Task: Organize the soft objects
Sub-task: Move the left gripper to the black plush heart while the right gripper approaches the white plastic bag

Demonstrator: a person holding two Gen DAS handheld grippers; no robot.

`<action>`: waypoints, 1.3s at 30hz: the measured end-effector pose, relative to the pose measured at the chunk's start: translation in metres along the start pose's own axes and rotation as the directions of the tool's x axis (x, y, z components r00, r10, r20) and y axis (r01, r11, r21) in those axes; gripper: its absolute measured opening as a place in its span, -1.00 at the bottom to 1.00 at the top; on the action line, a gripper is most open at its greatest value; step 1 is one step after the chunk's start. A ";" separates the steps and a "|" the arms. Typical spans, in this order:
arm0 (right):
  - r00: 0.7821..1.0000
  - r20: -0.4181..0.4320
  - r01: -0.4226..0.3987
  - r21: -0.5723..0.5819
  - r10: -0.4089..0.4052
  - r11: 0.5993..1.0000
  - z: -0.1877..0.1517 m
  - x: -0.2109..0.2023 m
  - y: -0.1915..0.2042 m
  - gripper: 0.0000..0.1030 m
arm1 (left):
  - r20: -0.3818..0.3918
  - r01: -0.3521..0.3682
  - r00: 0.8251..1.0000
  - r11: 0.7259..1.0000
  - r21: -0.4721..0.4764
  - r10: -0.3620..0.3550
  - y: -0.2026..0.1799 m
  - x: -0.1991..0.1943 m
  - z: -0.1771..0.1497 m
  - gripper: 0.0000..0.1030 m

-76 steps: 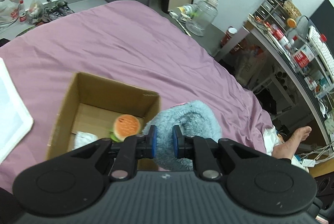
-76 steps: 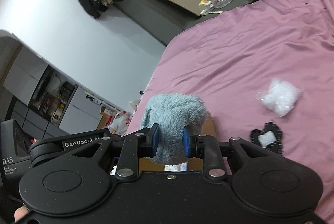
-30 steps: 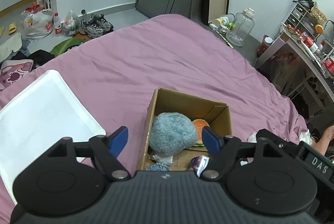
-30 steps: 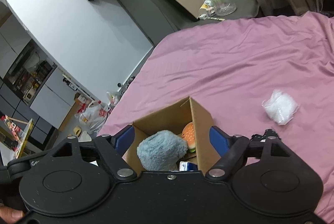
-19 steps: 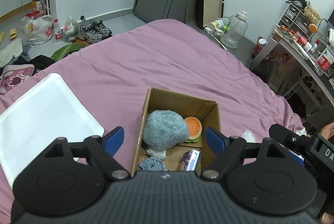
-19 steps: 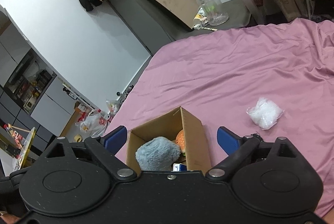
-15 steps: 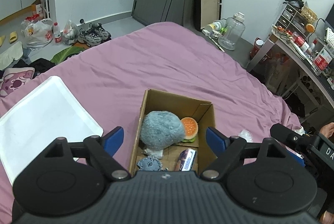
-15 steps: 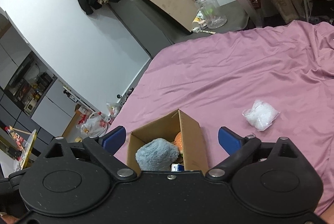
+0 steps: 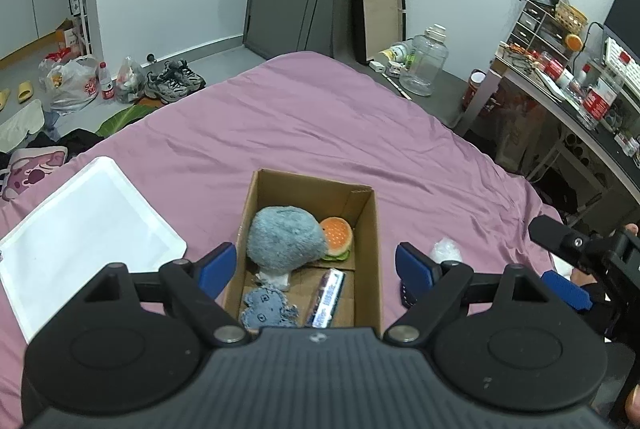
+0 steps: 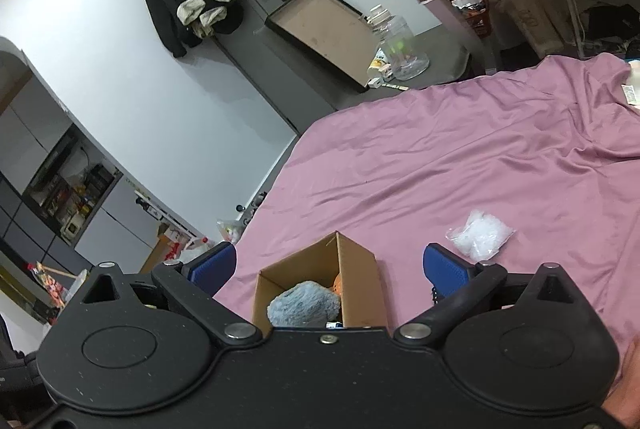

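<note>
Grey-blue fuzzy plush (image 9: pixel 285 234) and orange burger toy (image 9: pixel 337 234) in brown cardboard box (image 9: pixel 367 229) on mauve sheet (image 9: pixel 320 133).

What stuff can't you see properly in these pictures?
- Cardboard box, right wrist view: its near end and most contents are hidden by the gripper body.
- Black patterned thing, left wrist view: mostly behind a blue finger.
- Silver packet in the box: print too small to read.
- Clear bag: contents unclear, just white stuff.

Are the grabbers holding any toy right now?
No. The left gripper and right gripper are both open and empty; the fluffy blue toy sits in the box.
</note>
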State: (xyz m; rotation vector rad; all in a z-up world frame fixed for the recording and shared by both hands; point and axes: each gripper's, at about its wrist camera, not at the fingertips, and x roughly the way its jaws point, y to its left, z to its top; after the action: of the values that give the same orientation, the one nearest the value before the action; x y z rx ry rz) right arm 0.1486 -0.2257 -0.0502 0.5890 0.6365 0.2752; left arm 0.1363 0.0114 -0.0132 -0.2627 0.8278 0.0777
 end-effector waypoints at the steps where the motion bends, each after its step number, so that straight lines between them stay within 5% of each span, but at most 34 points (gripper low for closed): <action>1: 1.000 0.005 -0.004 0.003 0.004 1.000 0.001 -0.003 -0.002 0.96 | 0.004 -0.002 1.000 1.000 0.009 0.002 -0.004 -0.002 -0.001 0.66; 21: 1.000 -0.003 -0.023 0.037 0.023 0.999 0.007 -0.027 -0.052 0.98 | 0.039 -0.026 0.999 0.998 0.051 0.024 -0.054 -0.013 -0.017 0.66; 39: 0.998 -0.066 0.011 0.163 0.000 0.987 0.001 0.001 -0.125 0.85 | -0.047 0.002 0.999 0.997 0.073 0.001 -0.110 0.055 -0.040 0.58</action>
State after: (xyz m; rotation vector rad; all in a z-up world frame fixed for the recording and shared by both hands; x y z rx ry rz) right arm 0.1576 -0.3258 -0.1238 0.7374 0.7288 0.2395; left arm 0.1639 -0.1066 -0.0575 -0.1965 0.8751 0.0411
